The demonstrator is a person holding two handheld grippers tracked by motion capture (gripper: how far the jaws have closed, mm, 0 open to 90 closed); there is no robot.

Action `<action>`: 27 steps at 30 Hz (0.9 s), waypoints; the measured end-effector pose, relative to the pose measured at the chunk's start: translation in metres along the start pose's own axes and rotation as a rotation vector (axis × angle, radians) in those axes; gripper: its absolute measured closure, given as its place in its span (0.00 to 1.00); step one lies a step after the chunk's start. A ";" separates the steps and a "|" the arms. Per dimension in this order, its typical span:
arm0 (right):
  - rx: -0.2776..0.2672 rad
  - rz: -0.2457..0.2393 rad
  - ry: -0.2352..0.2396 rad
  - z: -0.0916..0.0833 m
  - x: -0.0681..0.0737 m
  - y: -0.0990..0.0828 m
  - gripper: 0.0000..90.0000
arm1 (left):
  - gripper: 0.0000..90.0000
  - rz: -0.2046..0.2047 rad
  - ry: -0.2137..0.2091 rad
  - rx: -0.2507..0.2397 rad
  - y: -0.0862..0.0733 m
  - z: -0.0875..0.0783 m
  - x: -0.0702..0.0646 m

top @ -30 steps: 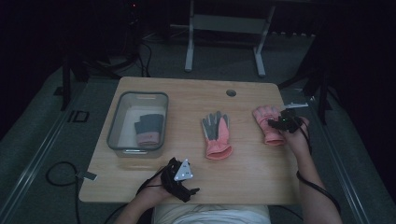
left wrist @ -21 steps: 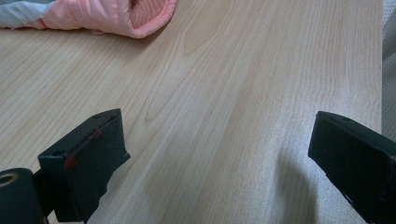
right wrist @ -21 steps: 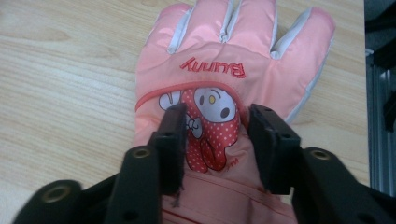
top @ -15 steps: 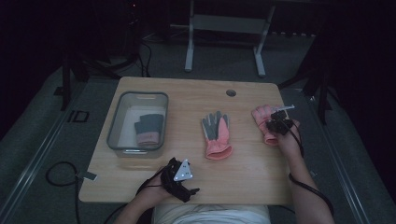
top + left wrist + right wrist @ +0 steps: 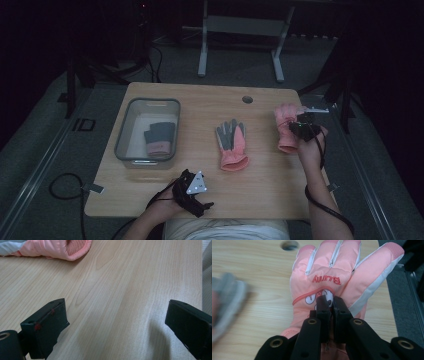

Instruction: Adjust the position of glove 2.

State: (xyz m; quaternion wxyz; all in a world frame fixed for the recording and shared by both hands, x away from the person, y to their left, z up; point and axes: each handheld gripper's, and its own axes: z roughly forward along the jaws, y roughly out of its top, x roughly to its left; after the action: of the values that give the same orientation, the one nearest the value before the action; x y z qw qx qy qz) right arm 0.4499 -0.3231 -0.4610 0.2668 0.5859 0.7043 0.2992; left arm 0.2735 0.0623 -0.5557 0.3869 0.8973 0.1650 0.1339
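Bin: the clear plastic bin (image 5: 120, 131) sits at nine o'clock on the desk (image 5: 200, 105), and I see one grey and pink glove (image 5: 160, 138) lying inside it.

Left tool: my left tool (image 5: 192, 192) hovers low over the desk at six o'clock, near edge. In the left gripper view its jaws stand wide apart with bare wood between them; it holds nothing.

Middle glove: a pink glove with grey fingers (image 5: 232, 145) lies flat at the desk's centre, fingers toward twelve o'clock, untouched and well apart from both tools.

Right glove: the pink glove (image 5: 332, 287) with white stripes lies at three o'clock, close to the desk's right edge.

Right tool: my right tool (image 5: 330, 302) has just been closing, and in the right gripper view its jaws are now pinched together on the fabric at the back of this pink glove, just below its printed lettering.

Change: a second ago this tool was off to the right of the glove with its jaws apart; now it sits over the glove with the cloth nipped between the jaws, and the glove looks to be starting to lift.

Meaning: I judge the grasp made, so the carry across to the bin at nine o'clock comes next, with the middle glove to follow.

Risk: the pinch takes only a fold of cloth, so it could slip.
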 end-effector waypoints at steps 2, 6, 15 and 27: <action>-0.027 0.013 0.011 -0.013 0.011 0.000 0.95 | 0.04 0.001 0.001 0.002 0.000 0.000 0.000; -0.059 0.039 0.037 -0.028 0.031 -0.005 0.95 | 0.04 0.001 0.006 0.003 0.000 0.001 0.001; -0.011 0.043 0.050 -0.024 0.068 -0.029 0.95 | 0.04 0.005 0.003 -0.002 0.001 0.001 0.001; 0.051 0.073 0.035 0.005 0.069 -0.049 0.94 | 0.04 0.010 0.000 0.002 0.001 0.000 0.000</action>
State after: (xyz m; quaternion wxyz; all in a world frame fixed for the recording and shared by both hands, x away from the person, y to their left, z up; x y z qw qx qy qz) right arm 0.4096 -0.2616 -0.5024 0.2283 0.6124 0.6945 0.3008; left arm 0.2742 0.0618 -0.5553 0.3853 0.8985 0.1606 0.1355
